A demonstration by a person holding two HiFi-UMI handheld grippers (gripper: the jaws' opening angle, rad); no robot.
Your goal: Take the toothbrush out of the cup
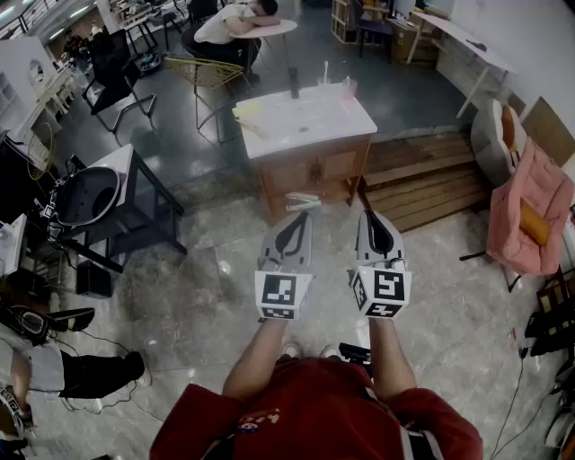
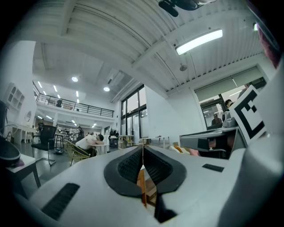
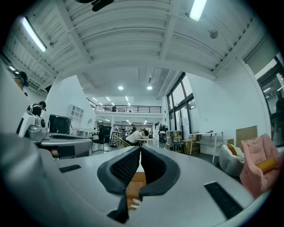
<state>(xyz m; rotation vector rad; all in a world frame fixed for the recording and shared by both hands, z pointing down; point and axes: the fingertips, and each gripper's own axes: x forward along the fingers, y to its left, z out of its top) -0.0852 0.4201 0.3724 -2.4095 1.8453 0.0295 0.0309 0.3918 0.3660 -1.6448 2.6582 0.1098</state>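
Observation:
A white-topped wooden cabinet table (image 1: 310, 121) stands a few steps ahead of me. At its far edge a thin white stick, apparently the toothbrush (image 1: 325, 69), rises from a small cup (image 1: 324, 84); a pinkish cup (image 1: 349, 88) stands just right of it. Both are tiny here, so details are unclear. My left gripper (image 1: 299, 216) (image 2: 142, 153) and right gripper (image 1: 367, 216) (image 3: 140, 153) are held level side by side, well short of the table. Each has its jaws shut with nothing between them. The cabinet's wood front (image 3: 133, 182) shows through the gap behind the pads.
A dark bottle (image 1: 293, 84) and a yellow item (image 1: 247, 110) also sit on the table. Wooden pallets (image 1: 422, 175) lie to its right, then a pink armchair (image 1: 530, 211). A black stand (image 1: 108, 202) is at left. A person (image 1: 243, 20) slumps over a far table.

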